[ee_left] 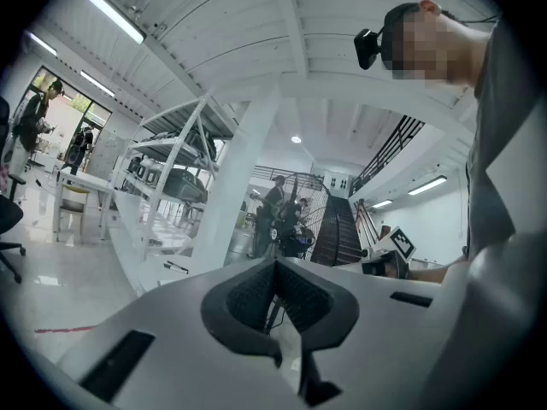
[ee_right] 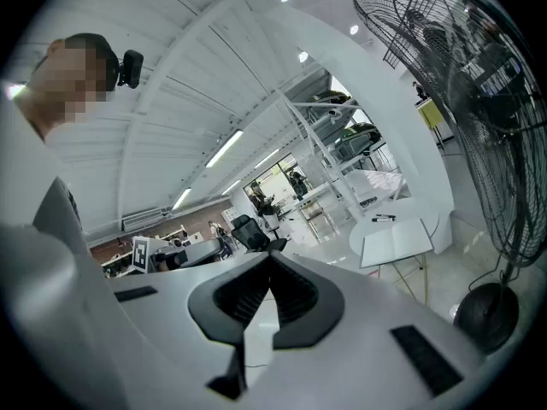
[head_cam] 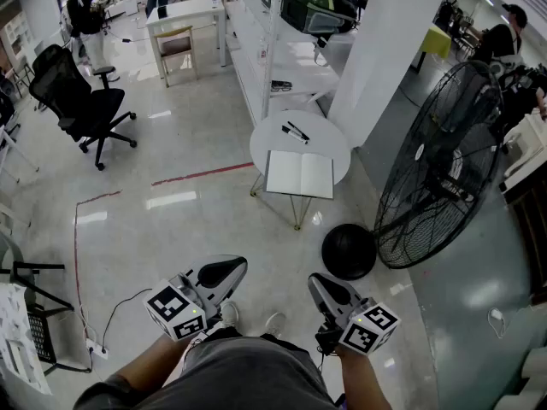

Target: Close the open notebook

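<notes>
notebook (head_cam: 299, 174) lies open and flat on the round white table (head_cam: 335, 143), its pale blank pages making a wide rectangle at the table's near edge. two slim dark pens (head_cam: 296, 131) lie just behind it. the table stands on thin wire legs over a glossy pale floor (head_cam: 188, 220). a large round fan (head_cam: 440, 165) with a black wire cage stands to the table's right, with a black dome (head_cam: 349, 251) on the floor near it.

both grippers are held low by the person's body, well apart from the table. the left gripper (head_cam: 232, 269) has a smooth grey shell and ribbed black pads; its jaws meet at the tips with nothing between them. the right gripper (head_cam: 316, 282) looks the same, jaws together and empty.
</notes>
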The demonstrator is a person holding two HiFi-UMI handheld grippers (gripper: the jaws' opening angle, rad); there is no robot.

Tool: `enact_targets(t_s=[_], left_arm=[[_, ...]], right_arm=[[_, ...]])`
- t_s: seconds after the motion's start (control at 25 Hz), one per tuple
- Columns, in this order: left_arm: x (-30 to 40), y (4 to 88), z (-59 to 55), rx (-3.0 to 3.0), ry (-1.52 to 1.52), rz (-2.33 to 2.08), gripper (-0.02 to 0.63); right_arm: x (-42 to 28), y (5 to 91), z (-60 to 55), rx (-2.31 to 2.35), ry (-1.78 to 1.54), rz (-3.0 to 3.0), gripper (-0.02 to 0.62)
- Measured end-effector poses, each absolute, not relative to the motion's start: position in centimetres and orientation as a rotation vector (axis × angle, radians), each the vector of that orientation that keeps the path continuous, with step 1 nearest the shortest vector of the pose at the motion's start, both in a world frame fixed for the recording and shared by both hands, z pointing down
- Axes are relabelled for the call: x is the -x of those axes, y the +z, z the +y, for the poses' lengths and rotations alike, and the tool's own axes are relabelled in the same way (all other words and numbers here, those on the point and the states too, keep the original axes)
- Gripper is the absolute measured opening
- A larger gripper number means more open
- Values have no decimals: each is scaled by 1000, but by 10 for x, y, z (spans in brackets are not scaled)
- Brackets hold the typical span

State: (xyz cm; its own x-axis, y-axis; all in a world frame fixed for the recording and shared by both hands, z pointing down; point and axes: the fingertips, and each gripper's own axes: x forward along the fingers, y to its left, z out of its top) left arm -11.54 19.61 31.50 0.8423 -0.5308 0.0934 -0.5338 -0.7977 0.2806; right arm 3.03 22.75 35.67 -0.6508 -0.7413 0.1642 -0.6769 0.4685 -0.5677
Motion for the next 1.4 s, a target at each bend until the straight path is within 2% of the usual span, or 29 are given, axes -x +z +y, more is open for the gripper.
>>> enact_targets(t_s=[0.92, 1.4], left_arm=[[44, 326, 225, -2691, 59, -868, 15], [29, 329, 200, -2698, 57, -881, 15]], right_arm=[[-86, 377, 243, 1204, -925, 2670, 21], [-103, 382, 220, 1200, -911, 2683, 21]])
